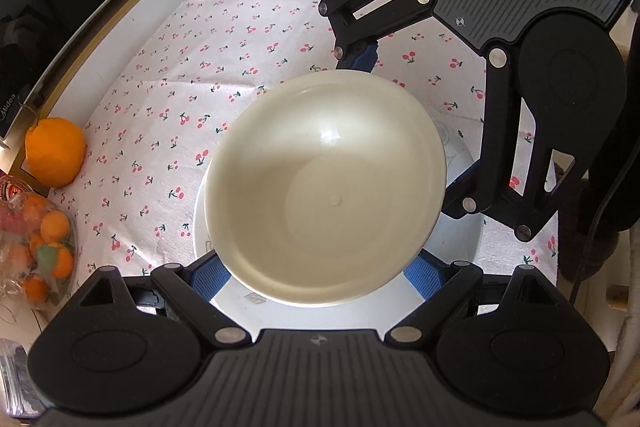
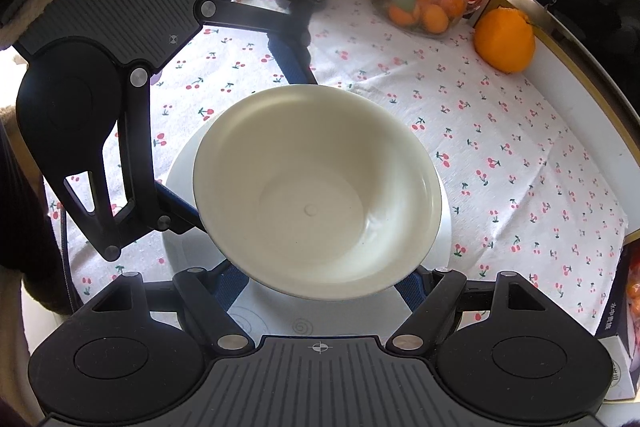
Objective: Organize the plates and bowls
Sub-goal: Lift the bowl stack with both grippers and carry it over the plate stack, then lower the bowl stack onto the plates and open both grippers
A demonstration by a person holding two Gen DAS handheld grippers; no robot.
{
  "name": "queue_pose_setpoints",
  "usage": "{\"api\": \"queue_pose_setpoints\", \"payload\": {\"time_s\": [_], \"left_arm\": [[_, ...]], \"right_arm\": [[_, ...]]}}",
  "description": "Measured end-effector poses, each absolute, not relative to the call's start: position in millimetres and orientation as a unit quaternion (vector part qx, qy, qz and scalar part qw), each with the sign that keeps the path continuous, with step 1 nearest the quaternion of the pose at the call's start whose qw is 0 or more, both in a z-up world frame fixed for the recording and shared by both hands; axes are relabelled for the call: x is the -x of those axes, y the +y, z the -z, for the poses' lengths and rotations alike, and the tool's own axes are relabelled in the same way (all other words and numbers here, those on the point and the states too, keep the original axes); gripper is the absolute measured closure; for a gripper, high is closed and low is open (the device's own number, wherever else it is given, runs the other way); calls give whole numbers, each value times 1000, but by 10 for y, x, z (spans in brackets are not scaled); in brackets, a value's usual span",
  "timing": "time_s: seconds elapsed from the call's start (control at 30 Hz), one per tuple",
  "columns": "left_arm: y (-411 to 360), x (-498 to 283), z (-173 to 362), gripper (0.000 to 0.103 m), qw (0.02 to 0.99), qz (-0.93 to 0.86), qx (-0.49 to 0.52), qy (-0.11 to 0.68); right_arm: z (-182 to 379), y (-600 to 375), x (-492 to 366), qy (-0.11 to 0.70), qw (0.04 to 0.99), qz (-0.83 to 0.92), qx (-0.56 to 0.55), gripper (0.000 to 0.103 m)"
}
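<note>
Both grippers, left point(image 1: 320, 277) and right point(image 2: 320, 281), clasp 1 bowl point(image 1: 326, 187); uneven release could tip it off the plate point(image 1: 344, 315).

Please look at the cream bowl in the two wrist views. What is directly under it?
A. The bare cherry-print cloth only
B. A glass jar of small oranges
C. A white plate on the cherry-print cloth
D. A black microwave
C: the cream bowl sits over a white plate, whose rim shows around the bowl, and the plate lies on the cherry-print cloth.
</note>
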State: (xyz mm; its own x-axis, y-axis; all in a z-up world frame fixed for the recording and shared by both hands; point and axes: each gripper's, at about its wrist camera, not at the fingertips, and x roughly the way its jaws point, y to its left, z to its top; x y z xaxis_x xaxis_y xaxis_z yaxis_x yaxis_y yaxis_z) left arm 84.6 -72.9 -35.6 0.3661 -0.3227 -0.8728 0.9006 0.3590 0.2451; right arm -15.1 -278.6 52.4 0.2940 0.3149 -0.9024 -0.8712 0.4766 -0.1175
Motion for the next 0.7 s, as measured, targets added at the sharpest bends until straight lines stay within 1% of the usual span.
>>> {"api": "queue_pose_setpoints", "payload": {"time_s": [0.23,0.43,0.5,0.53,0.7], "left_arm": [[-715,-841,366,12,735,415,-382,376],[-714,-824,372,7,734,416,-383,375],[-715,-821,371,5,731,419,-384,377],[-719,-818,372,4,730,420,-386,376],[-726,-828,374,4,729,419,-389,377]], "right_arm": [[-523,-2783,163,436,740,-401,318,26],[-529,-2783,169,440,738,-402,316,24],[-538,-2787,163,444,737,-404,310,20],[-548,-2790,165,443,739,-405,307,16],[-565,-2791,179,436,741,-405,311,11]]}}
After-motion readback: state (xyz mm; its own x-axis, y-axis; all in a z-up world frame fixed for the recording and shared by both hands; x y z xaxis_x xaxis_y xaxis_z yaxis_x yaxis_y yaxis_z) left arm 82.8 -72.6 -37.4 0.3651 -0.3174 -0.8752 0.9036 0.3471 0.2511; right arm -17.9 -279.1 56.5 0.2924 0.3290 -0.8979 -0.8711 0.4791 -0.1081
